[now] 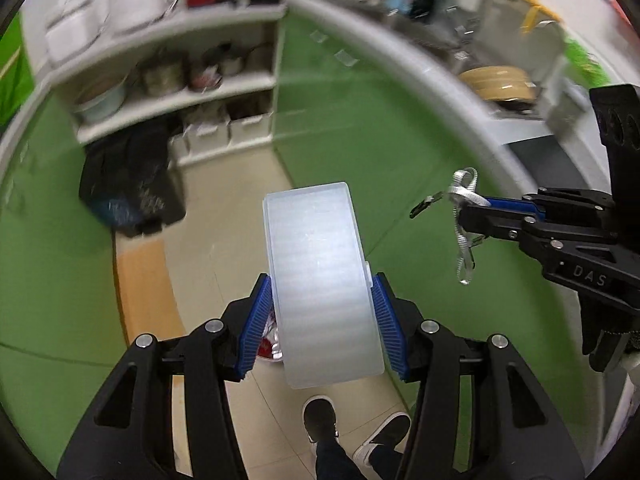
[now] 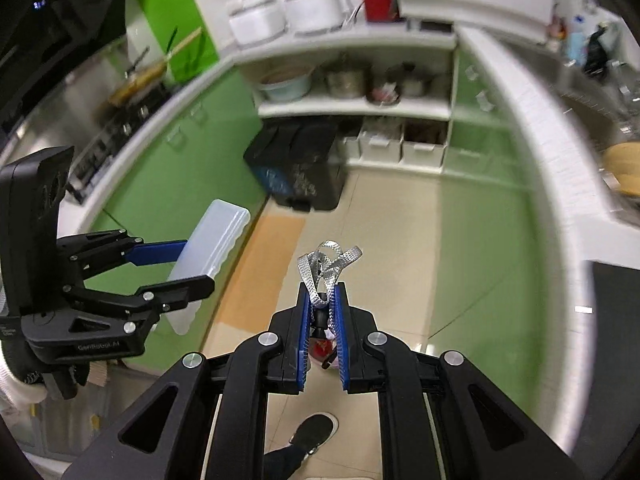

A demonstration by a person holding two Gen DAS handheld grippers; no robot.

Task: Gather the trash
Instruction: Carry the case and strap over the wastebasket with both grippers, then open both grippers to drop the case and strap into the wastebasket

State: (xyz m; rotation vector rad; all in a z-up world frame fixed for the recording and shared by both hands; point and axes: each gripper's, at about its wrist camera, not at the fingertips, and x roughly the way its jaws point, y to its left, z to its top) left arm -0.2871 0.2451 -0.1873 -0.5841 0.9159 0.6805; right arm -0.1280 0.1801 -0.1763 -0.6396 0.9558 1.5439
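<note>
My left gripper (image 1: 322, 284) is shut on a translucent white plastic box (image 1: 320, 280), held in the air above the kitchen floor; it also shows in the right wrist view (image 2: 212, 252). My right gripper (image 2: 322, 292) is shut on a silver woven strap (image 2: 326, 268) with a small black clip; the strap also hangs from it in the left wrist view (image 1: 464, 216). A black trash bin (image 2: 304, 168) with a dark bag stands on the floor ahead, below the open shelves; it is blurred in the left wrist view (image 1: 132, 184).
Green cabinets (image 1: 360, 140) line both sides of the narrow tiled floor. White shelves (image 2: 352, 108) hold pots and bowls, with white storage boxes below. A stove (image 2: 120, 120) is on the left counter. The person's shoes (image 1: 320, 420) stand below. A red and white wrapper (image 2: 320, 348) lies under the grippers.
</note>
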